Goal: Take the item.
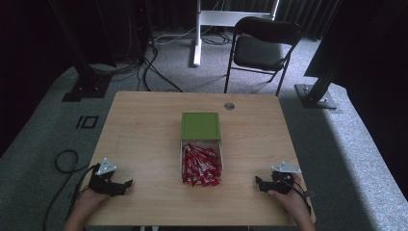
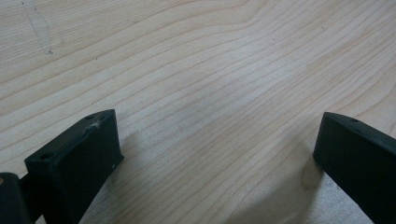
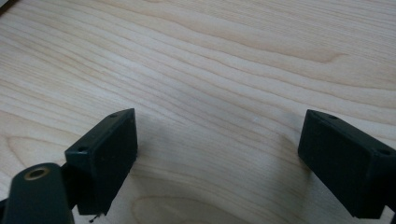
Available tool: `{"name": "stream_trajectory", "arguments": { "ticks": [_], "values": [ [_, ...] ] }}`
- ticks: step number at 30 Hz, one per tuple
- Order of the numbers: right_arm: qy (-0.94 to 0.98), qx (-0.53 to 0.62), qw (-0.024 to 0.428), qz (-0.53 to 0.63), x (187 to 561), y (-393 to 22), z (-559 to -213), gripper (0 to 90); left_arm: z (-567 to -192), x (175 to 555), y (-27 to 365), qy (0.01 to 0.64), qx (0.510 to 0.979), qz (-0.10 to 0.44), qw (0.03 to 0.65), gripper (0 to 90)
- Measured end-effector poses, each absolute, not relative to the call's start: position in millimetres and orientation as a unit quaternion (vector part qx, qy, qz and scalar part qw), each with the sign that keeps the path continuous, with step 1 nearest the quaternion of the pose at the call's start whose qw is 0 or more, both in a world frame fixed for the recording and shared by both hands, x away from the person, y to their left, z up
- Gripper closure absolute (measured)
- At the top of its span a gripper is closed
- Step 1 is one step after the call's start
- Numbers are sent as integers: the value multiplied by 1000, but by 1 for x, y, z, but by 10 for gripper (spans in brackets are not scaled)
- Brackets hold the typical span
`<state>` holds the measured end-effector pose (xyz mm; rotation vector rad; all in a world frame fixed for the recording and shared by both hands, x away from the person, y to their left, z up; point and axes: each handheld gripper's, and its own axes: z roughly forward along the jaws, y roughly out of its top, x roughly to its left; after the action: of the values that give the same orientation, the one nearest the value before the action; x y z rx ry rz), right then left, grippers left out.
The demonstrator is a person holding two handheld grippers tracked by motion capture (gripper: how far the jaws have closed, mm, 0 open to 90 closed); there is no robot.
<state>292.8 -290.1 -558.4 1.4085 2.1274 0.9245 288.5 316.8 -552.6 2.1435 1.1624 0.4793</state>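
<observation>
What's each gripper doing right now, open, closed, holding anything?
Left gripper: open, jaws wide apart over bare wooden table, holding nothing.
Right gripper: open, jaws wide apart, holding nothing.
</observation>
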Motion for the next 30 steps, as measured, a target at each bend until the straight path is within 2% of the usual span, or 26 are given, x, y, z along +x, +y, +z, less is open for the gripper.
{"name": "stream_trajectory", "arguments": {
  "ticks": [30],
  "values": [
    [770,503,211,331,290,-290,-558,116,-553,289,316,442,817,184,321,14]
  ]
}}
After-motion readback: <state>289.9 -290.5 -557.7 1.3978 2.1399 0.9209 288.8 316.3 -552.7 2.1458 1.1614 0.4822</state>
